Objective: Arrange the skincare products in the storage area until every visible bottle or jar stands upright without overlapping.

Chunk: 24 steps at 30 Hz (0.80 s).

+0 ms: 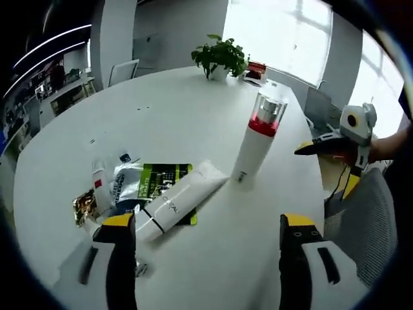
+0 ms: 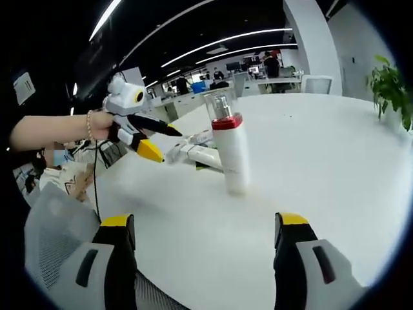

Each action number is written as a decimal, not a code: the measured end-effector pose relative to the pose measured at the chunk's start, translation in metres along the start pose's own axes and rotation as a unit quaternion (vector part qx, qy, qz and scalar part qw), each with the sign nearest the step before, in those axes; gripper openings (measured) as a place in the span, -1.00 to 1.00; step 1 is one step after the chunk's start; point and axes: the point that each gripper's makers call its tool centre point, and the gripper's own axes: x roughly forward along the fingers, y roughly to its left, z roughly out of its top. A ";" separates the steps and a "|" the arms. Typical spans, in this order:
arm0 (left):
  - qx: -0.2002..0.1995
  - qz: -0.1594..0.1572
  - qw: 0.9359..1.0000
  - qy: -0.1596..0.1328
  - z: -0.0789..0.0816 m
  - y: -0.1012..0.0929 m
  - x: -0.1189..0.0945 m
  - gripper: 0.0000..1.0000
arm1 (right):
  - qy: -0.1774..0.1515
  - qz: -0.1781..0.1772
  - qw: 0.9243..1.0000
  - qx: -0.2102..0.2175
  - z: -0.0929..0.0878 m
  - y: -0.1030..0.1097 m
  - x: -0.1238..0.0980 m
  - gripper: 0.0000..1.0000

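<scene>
A white bottle [image 1: 257,142] with a red band and a clear cap stands upright on the white round table [image 1: 168,110]. To its left a white tube [image 1: 175,204] lies flat, partly on a green packet [image 1: 161,180]. My left gripper [image 1: 210,242] hovers open over the near table edge with nothing between its jaws. In the right gripper view the same bottle [image 2: 228,154] stands ahead and the tube [image 2: 196,155] lies behind it. My right gripper [image 2: 206,236] is open and empty, short of the bottle. Each gripper appears in the other's view: the right gripper [image 1: 332,143], the left gripper [image 2: 143,132].
A silver-white pouch [image 1: 122,181], a small red-labelled tube [image 1: 98,182] and a gold wrapper [image 1: 84,207] lie left of the tube. A potted plant [image 1: 221,57] stands at the table's far side. A grey mesh chair [image 2: 51,236] is beside the table edge.
</scene>
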 end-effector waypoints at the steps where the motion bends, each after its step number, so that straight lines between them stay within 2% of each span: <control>1: 0.000 0.000 1.000 0.001 0.000 0.002 0.003 0.71 | -0.001 -0.001 1.000 0.002 0.000 -0.002 0.000 0.77; 9: 0.019 -0.012 0.999 0.027 -0.001 0.007 0.021 0.69 | -0.010 -0.022 1.000 0.013 0.005 -0.022 -0.002 0.77; 11: 0.026 -0.017 0.999 0.035 0.002 0.014 0.029 0.67 | -0.012 -0.029 0.999 0.017 0.006 -0.027 -0.003 0.76; 14: 0.045 -0.023 0.998 0.045 0.004 0.016 0.034 0.62 | -0.012 -0.032 0.999 0.018 0.006 -0.030 -0.004 0.76; 19: 0.066 -0.031 0.995 0.065 0.001 0.023 0.051 0.48 | -0.012 -0.040 0.999 0.026 0.002 -0.032 -0.008 0.75; 24: 0.090 -0.039 0.991 0.088 -0.006 0.027 0.067 0.44 | -0.012 -0.051 0.998 0.034 -0.001 -0.036 -0.011 0.75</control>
